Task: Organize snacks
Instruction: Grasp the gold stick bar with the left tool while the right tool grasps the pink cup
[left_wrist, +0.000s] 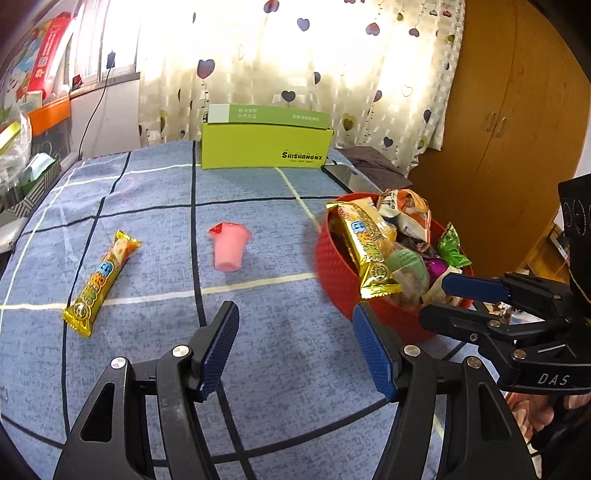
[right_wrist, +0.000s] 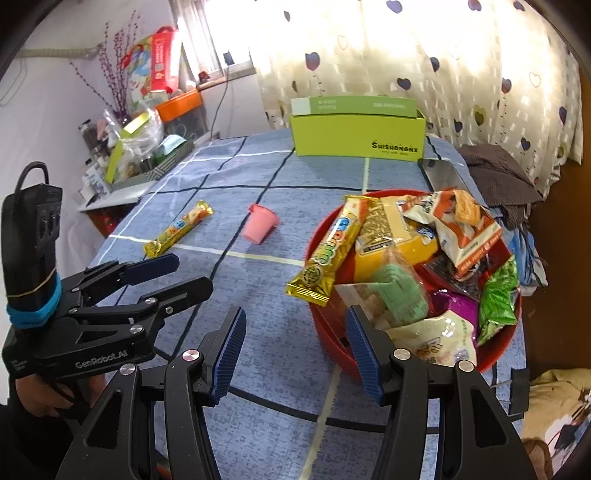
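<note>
Red bowl (right_wrist: 325, 334), right side of blue checked cloth (right_wrist: 258, 314): heaped with snack packets, lower ones hidden. Yellow bar (left_wrist: 101, 282) and pink jelly cup (left_wrist: 229, 246) lay apart, left of bowl. Left gripper (left_wrist: 293, 345) spread wide, empty. Right gripper (right_wrist: 295, 343) likewise parted, gripping nothing, near bowl's rim. Green box (left_wrist: 264, 147) far; contents unseen.

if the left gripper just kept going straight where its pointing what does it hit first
Probably the bare blue checked tablecloth just ahead of the open left gripper; the pink jelly cup lies farther along that line. Depth is hard to judge here.
</note>
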